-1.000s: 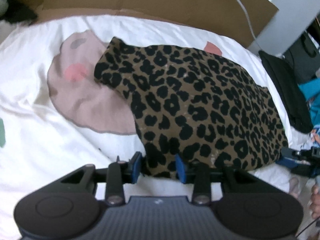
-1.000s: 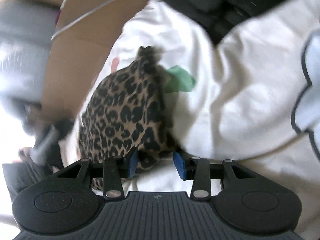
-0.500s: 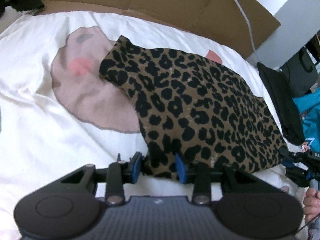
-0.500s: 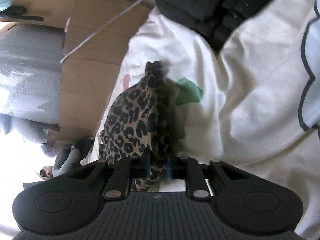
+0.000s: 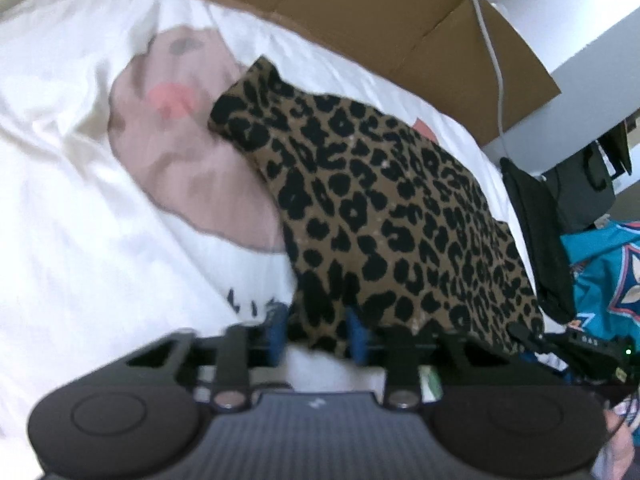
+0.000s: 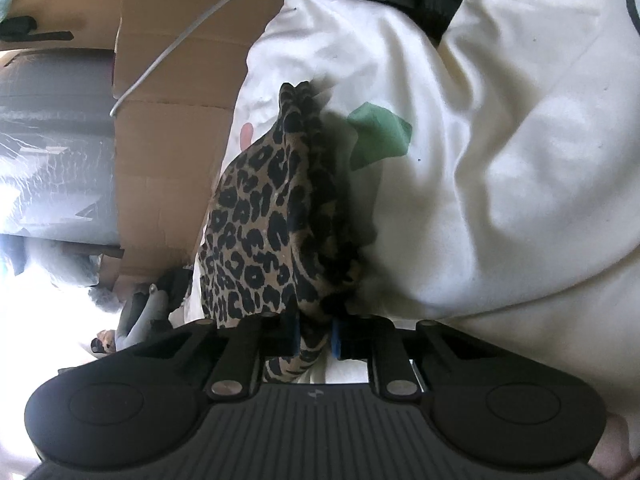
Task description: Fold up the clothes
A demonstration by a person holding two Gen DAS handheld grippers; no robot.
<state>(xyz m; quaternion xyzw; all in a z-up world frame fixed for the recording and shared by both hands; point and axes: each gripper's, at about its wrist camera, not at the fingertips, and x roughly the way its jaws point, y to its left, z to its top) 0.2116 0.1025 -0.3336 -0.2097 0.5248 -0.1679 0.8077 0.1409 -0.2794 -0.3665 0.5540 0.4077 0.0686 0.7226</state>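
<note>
We have a leopard-print garment (image 5: 384,208) lying on the white bedsheet (image 5: 80,208) of the bed, near its far edge, where cardboard (image 5: 360,12) stands. Our left gripper (image 5: 316,334) is closing, its blue fingers (image 5: 276,332) pinching the garment's near hem. Our right gripper (image 6: 314,336) is closing too, its fingers (image 6: 335,338) nipping a bunched corner of the same cloth (image 6: 264,220).
</note>
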